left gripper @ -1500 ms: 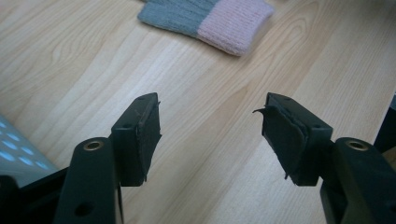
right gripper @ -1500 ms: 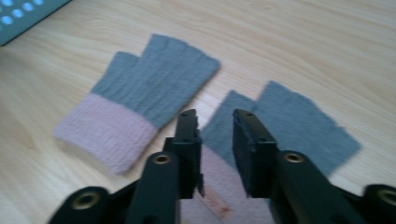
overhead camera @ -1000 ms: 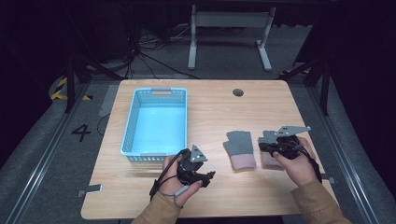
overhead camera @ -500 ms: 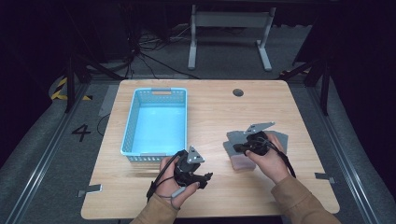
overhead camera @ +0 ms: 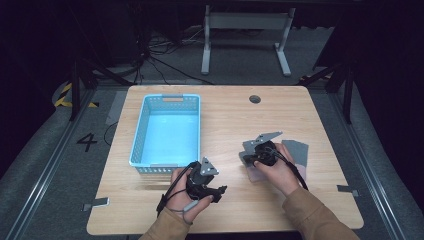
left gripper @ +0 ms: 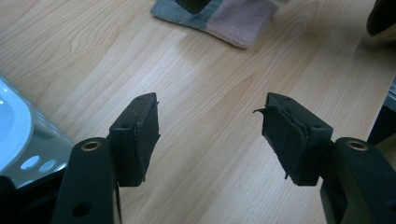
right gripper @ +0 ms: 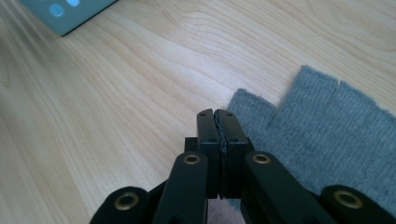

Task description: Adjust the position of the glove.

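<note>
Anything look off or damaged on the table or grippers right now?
One thing: on the left gripper, the pad on the right-hand jaw in its view looks frayed, its top edge curling away. The gloves and blue basket look normal.

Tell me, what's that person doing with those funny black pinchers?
A person holds a gripper in each hand at a wooden table. The right gripper, jaws shut with nothing between them, hovers over a grey knitted glove. The left gripper waits with jaws open over bare wood beside the blue basket. Nothing has been picked up yet.
</note>
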Demonstrator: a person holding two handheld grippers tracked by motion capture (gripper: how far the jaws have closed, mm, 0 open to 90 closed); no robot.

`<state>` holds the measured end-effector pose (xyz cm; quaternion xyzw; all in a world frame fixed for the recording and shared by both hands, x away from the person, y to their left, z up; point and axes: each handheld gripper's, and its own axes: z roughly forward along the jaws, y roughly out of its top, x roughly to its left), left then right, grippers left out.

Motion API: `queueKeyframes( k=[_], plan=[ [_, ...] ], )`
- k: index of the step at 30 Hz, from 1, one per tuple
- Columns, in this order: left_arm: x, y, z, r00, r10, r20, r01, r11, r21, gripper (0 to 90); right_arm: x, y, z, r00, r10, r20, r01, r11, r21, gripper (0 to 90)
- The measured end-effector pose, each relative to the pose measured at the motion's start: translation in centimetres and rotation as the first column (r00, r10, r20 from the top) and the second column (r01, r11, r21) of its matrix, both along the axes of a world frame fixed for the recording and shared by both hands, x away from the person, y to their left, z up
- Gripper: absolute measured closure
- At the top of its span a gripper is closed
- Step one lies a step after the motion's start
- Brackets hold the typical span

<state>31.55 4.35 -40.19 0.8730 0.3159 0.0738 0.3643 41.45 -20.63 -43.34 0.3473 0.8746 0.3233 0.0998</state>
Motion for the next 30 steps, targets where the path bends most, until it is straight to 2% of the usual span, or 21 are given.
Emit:
queueKeyframes(
  k=[4, 8, 19, 30],
  plan=[
    [-0.1, 0.1, -0.2, 1.0, 0.007, 0.001, -0.007, 1.0, -0.003, 37.2, 0.4, 0.2, -0.1, 1.0, -0.007, 0.004, 0.007, 1.0, 0.004, 90.0],
    [-0.2, 0.3, -0.4, 0.9998, 0.017, -0.005, -0.017, 0.9999, 0.002, 37.1, 0.8, 0.5, -0.5, 0.9998, -0.008, 0.02, 0.009, 1.0, -0.019, 90.0],
    [-0.2, 0.3, -0.4, 0.9999, 0.016, -0.006, -0.016, 0.9999, 0.002, 36.8, 0.9, 0.7, -1.2, 0.9998, -0.003, -0.022, 0.002, 1.0, -0.024, 90.0],
    [0.3, -0.2, -0.4, 0.9999, -0.006, -0.011, 0.006, 1.0, 0.0, 36.8, -0.2, 0.9, -1.0, 0.9964, 0.063, -0.057, -0.065, 0.997, -0.044, 90.0]
  ],
)
